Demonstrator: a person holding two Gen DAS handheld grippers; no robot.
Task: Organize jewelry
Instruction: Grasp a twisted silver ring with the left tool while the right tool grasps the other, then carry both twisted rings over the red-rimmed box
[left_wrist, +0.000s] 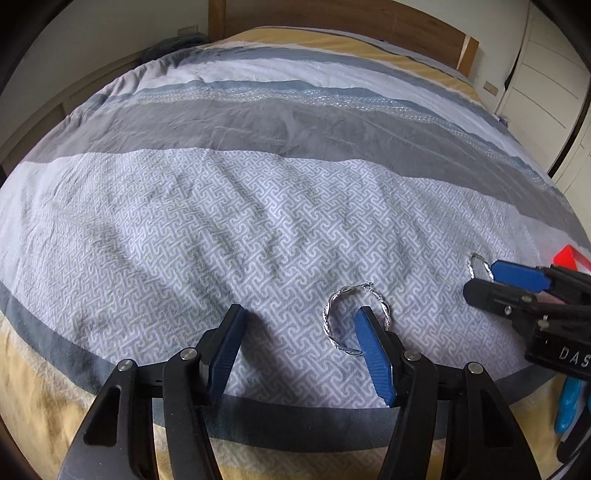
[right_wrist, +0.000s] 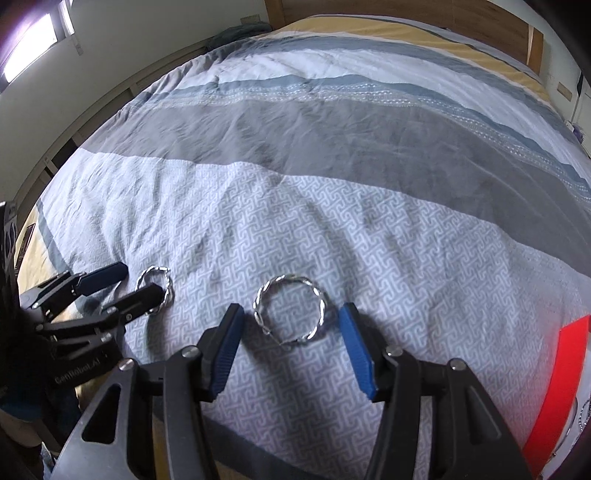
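Presently I hold both jaws spread near the bed's foot edge: right gripper straddles one hoop earring, ready to close; left gripper needs centring on the other earring.

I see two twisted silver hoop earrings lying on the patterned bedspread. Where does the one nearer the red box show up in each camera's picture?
Left wrist view: far right, the twisted silver hoop earring at the right gripper tips.
Right wrist view: lower centre, the same hoop lying flat just ahead of the open fingers.
Shared landmark: the red box, at the right edge in both.
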